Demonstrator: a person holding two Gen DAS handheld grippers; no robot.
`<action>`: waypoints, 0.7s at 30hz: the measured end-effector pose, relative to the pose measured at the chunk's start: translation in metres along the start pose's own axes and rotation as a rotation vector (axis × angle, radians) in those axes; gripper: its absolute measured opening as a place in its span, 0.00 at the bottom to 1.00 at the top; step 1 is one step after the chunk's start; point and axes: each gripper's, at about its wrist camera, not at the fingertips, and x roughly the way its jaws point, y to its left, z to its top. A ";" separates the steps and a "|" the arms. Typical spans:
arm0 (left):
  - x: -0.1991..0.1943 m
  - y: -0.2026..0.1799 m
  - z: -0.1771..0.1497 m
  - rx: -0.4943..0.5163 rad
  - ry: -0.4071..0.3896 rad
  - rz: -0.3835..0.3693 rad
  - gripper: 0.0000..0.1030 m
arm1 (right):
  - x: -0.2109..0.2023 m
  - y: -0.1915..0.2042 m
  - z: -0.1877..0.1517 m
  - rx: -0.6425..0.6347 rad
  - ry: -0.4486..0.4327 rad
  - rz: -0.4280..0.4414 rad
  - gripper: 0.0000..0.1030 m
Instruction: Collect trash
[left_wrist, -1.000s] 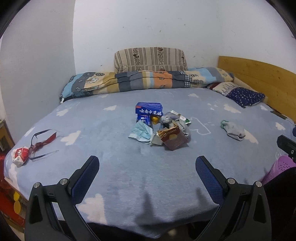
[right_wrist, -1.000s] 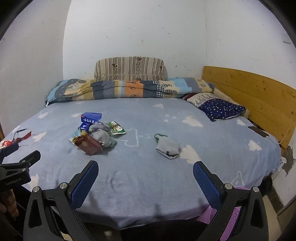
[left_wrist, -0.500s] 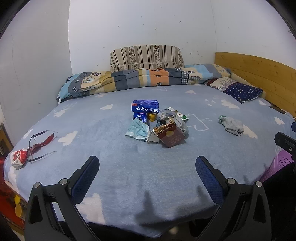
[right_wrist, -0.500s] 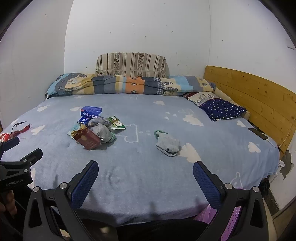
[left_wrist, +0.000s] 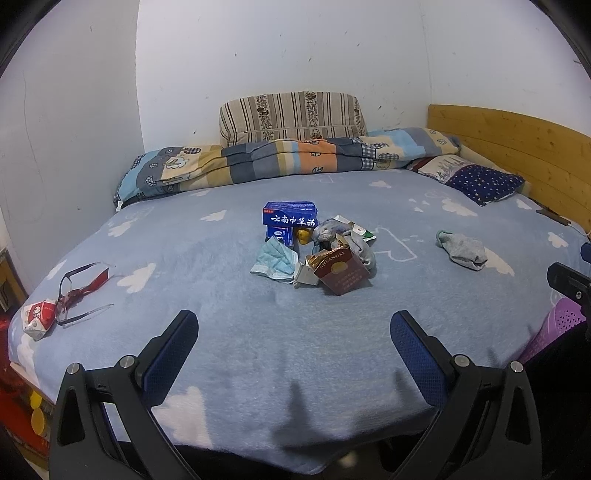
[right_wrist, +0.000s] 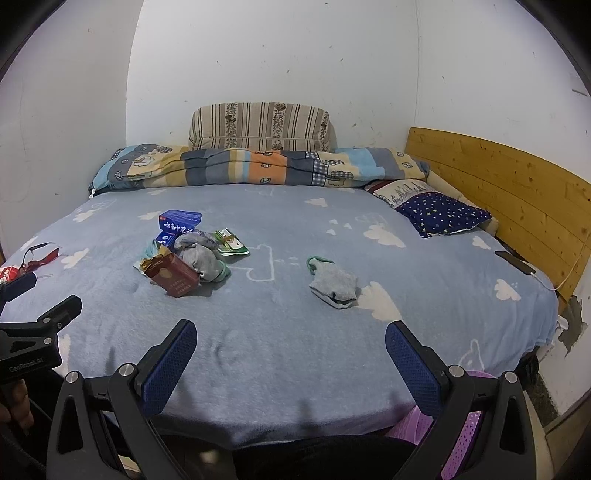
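A pile of trash lies mid-bed: a red cigarette pack (left_wrist: 341, 273) (right_wrist: 174, 277), a blue medicine box (left_wrist: 290, 215) (right_wrist: 180, 220), a blue face mask (left_wrist: 275, 260), a green-white wrapper (right_wrist: 231, 244) and grey socks (right_wrist: 204, 260). A lone grey sock (left_wrist: 461, 250) (right_wrist: 335, 284) lies to the right. A red-white crumpled wrapper (left_wrist: 37, 318) lies at the bed's left edge. My left gripper (left_wrist: 293, 343) and right gripper (right_wrist: 290, 350) are both open and empty, above the bed's near edge.
The blue cloud-print blanket (left_wrist: 295, 350) covers the bed. Red-black glasses (left_wrist: 83, 286) lie at left. A folded quilt (left_wrist: 295, 158), striped pillow (left_wrist: 291, 114) and starry pillow (right_wrist: 441, 214) are at the back. Wooden headboard (right_wrist: 498, 177) at right, phone (right_wrist: 513, 261) beside it. Purple basket (right_wrist: 461, 435) below the bed edge.
Both grippers have risen and moved slightly forward toward the bed. Nothing on the bed has moved.
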 end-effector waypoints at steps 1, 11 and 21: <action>0.000 -0.001 0.000 -0.001 -0.001 0.000 1.00 | 0.000 0.000 0.000 0.000 0.000 0.001 0.99; -0.003 -0.002 -0.001 0.019 -0.024 0.005 1.00 | 0.000 0.000 0.000 0.000 0.001 0.000 0.99; -0.003 -0.004 -0.003 0.021 -0.026 0.006 1.00 | 0.001 -0.001 -0.002 -0.002 0.005 0.000 0.99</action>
